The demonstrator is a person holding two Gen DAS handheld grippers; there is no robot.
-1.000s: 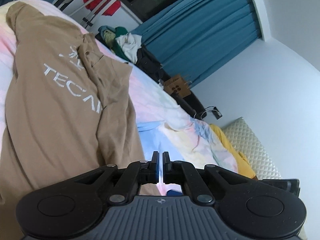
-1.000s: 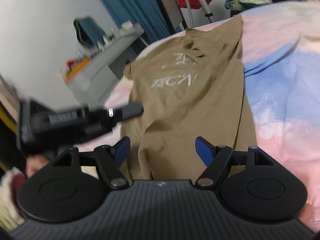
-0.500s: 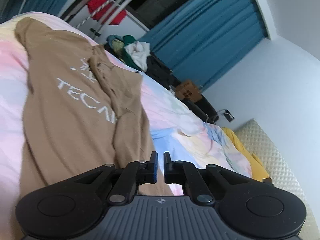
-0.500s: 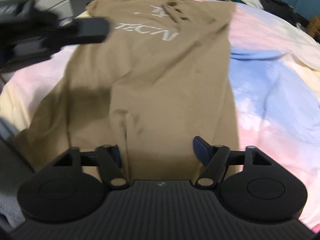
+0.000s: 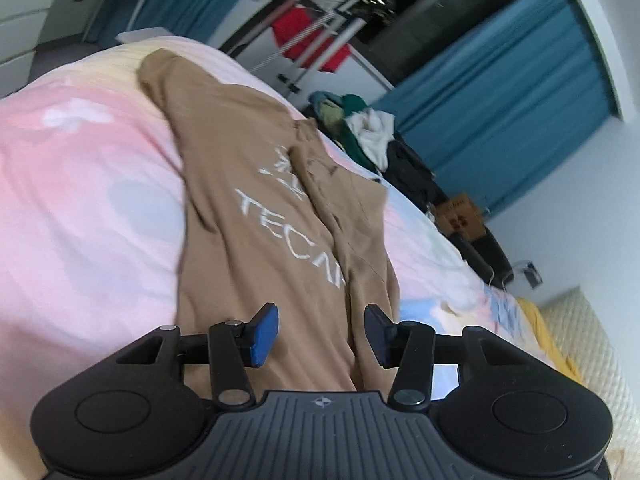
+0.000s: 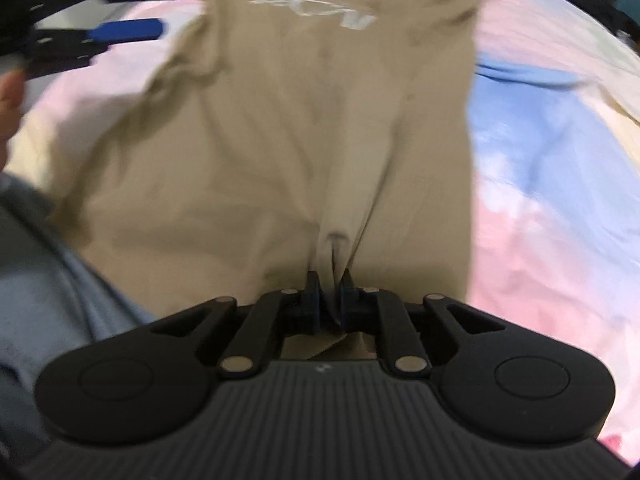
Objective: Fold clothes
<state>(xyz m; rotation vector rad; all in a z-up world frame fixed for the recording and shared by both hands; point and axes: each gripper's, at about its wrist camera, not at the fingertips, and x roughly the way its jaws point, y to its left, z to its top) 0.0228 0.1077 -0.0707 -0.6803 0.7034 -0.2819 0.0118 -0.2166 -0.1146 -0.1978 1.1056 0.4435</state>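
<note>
A tan T-shirt (image 5: 248, 220) with white "TECN" lettering lies lengthwise on the bed, its right side folded in over the print. My left gripper (image 5: 320, 316) hovers over the shirt's near end. Its jaws are opening, and its blue pads touch no cloth. The right wrist view looks down on the same T-shirt (image 6: 320, 120). There my right gripper (image 6: 330, 280) is closing at the near hem, and a bunched fold of tan cloth is pinched between its pads. The left gripper (image 6: 160, 10) also shows at that view's upper left, beside the shirt.
The bed has a pastel pink, blue and yellow duvet (image 5: 80, 200). Beyond it stand a drying rack with a red garment (image 5: 308, 36), a pile of clothes (image 5: 360, 128), blue curtains (image 5: 500, 100) and a cardboard box (image 5: 460, 216). The person's blue jeans (image 6: 40, 280) are at the near left.
My left gripper's jaws went from shut to open as it swung across the shirt. My right gripper tipped down to the hem and closed from wide open onto a fold of cloth.
</note>
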